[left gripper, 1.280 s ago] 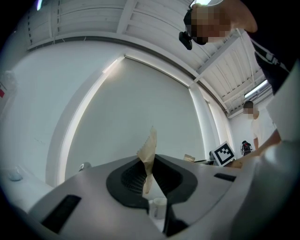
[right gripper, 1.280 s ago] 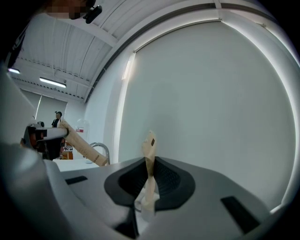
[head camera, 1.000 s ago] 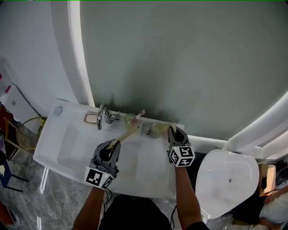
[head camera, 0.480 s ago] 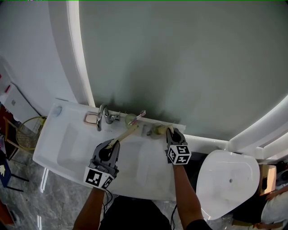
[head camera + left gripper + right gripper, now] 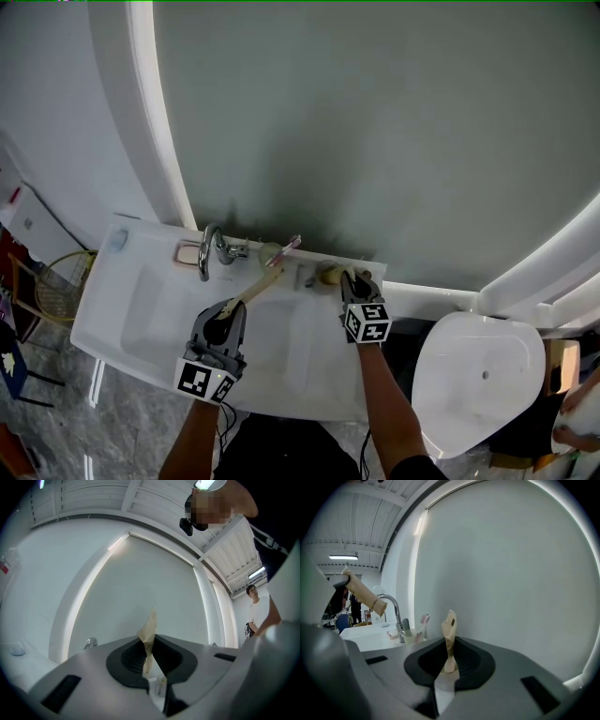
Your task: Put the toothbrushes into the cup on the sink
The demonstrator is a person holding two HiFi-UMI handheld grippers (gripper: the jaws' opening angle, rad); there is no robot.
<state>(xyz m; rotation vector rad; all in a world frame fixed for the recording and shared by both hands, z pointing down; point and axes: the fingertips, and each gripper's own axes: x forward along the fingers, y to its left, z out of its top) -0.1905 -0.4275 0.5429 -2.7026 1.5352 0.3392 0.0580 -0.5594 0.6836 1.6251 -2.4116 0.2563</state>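
In the head view, the left tongs (image 5: 236, 305) were clenched on a tan toothbrush (image 5: 258, 286) over the white sink (image 5: 141, 300), its free end slanting up toward the cup (image 5: 271, 251). The cup stood on the sink's back ledge just right of the tap (image 5: 208, 248), with a pink toothbrush (image 5: 289, 246) leaning in it. The right tongs (image 5: 352, 277) hung at the back ledge, to the right of the cup and apart from it.

In the left gripper view, the tongs pinched the tan toothbrush upright between them, against the pale wall.

In the right gripper view, the tongs gripped a second tan toothbrush (image 5: 450, 634), standing upright. The cup, the pink toothbrush and the tap lay off to the left, and the left tongs' toothbrush showed at the upper left.
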